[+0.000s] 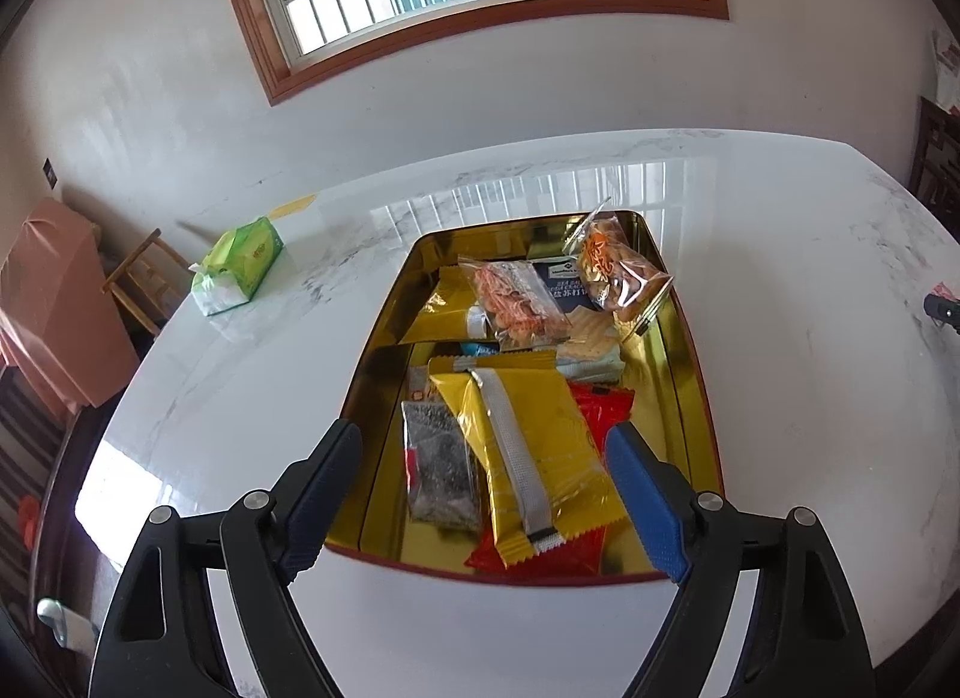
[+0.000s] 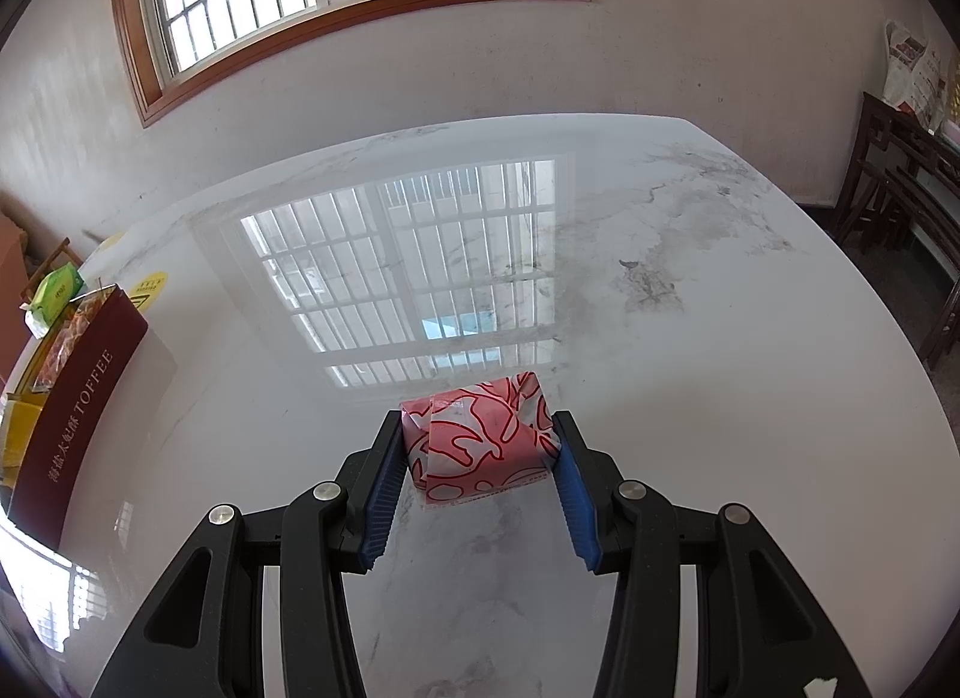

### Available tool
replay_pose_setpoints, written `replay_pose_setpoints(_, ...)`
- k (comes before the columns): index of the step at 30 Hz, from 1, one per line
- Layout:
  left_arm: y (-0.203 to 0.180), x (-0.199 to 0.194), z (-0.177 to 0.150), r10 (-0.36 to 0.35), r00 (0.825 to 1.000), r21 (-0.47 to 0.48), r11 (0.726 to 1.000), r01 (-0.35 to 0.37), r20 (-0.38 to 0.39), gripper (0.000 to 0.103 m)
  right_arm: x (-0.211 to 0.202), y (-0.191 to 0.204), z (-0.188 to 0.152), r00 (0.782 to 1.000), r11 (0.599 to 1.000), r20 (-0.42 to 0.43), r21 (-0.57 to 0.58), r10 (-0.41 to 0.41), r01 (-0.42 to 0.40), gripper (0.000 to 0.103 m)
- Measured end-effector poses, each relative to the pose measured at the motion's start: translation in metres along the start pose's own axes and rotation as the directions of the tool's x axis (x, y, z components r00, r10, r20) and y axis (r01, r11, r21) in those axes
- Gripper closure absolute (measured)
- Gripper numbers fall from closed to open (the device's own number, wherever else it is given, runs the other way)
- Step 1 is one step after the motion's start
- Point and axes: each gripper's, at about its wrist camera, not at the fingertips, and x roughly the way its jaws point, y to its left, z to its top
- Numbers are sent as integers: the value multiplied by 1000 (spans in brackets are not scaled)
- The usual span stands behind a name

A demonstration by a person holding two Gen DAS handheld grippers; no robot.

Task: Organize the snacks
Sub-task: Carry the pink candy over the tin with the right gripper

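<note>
A gold-lined toffee tin (image 1: pixel 684 374) sits on the white marble table and holds several snack packs: a yellow pack (image 1: pixel 534 452) on top at the near end, a red pack (image 1: pixel 600 410) under it, a dark speckled pack (image 1: pixel 438 470), and clear bags of orange crackers (image 1: pixel 516 302). My left gripper (image 1: pixel 486 494) is open and empty, just above the tin's near end. My right gripper (image 2: pixel 480 476) is shut on a pink and white patterned snack pack (image 2: pixel 480 434), low over the table. The tin's maroon side (image 2: pixel 72 428) shows at the far left of the right wrist view.
A green tissue pack (image 1: pixel 240 266) lies on the table left of the tin. A wooden chair (image 1: pixel 144 284) and a pink covered object (image 1: pixel 54 314) stand beyond the table's left edge. Dark wooden chairs (image 2: pixel 900 206) stand at the right. A wall with a window is behind the table.
</note>
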Motion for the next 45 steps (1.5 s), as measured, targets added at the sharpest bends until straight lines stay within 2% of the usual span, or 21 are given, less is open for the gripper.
replay_pose_setpoints(6,1,-9,-6,28,1000,11,1000,-29,12,19,-6,7,-4,1000,1000,8,-14,-4,4,59)
replay_pose_setpoints(13,8,-20,-14,29,999,-3,1000,-29,28,19,-14,24,-12,1000,999,13,-41,10,-10,59)
replay_pose_setpoints(23,27,-24,-23,40,999,-49,998,-38,37,16,-37,83,-7,990,986,23,-94,143,-140,59)
replay_pose_setpoints(29,47,-21,-33,50,999,-85,995,-48,21,16,-59,149,4,957,943,17,-175,290,-283,59)
replay_pose_setpoints(34,61,-22,-40,71,997,-103,992,-69,18,16,-68,217,11,912,877,-26,-261,410,-402,59)
replay_pose_setpoints(39,72,-27,-38,112,993,-95,990,-109,35,16,-61,269,15,883,834,-72,-302,463,-462,59)
replay_pose_setpoints(42,78,-33,-33,119,991,-92,989,-114,57,15,-51,293,16,881,823,-96,-320,464,-468,59)
replay_pose_setpoints(45,85,-41,-28,160,983,-95,984,-152,92,6,-41,310,15,876,817,-122,-321,466,-479,59)
